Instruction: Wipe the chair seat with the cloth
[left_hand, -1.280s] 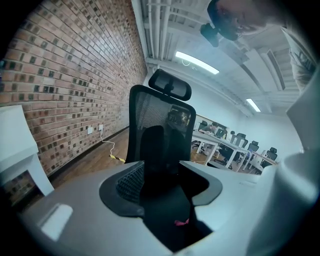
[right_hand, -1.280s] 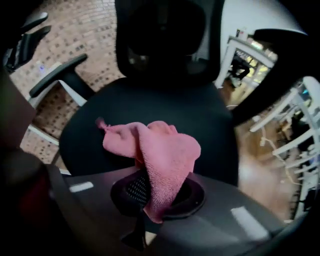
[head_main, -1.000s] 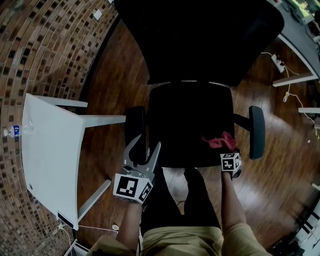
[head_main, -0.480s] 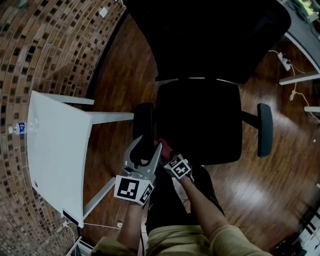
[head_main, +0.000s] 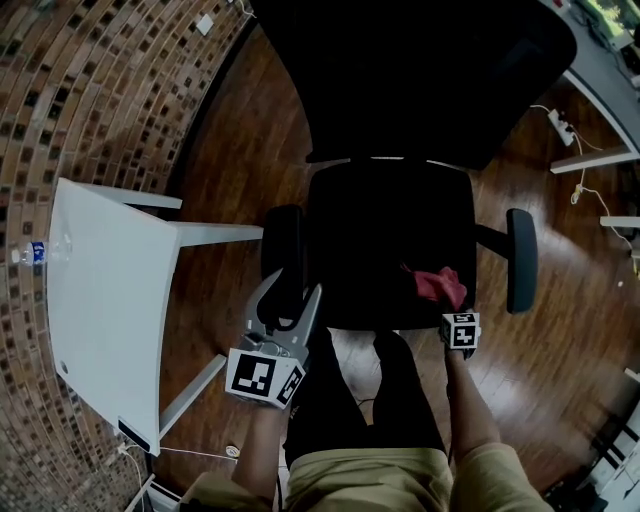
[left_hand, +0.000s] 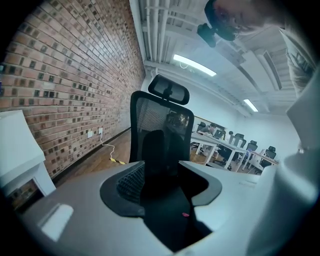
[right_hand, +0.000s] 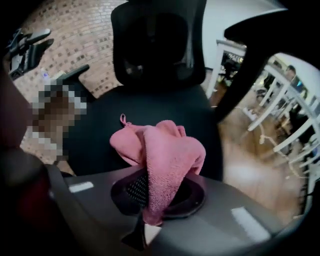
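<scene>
Pink cloth (head_main: 437, 283) pinched in the right gripper (head_main: 452, 308), on the near right part of the chair seat (head_main: 385, 235).

The right gripper's jaws are closed on a fold of the cloth, and the rest of it bunches up above them in the right gripper view, with the black seat and backrest (head_main: 420, 70) behind. In the head view the cloth lies on the seat close to its front edge, towards the right armrest (head_main: 520, 262) but apart from it. The left gripper (head_main: 291, 298) hangs by the seat's front left corner, just beside the left armrest (head_main: 282, 248). Its jaws are spread wide with nothing between them (only the chair shows through the gap). A white worktop (head_main: 110, 300) stands well to the left on the wooden floor (head_main: 230, 150).
</scene>
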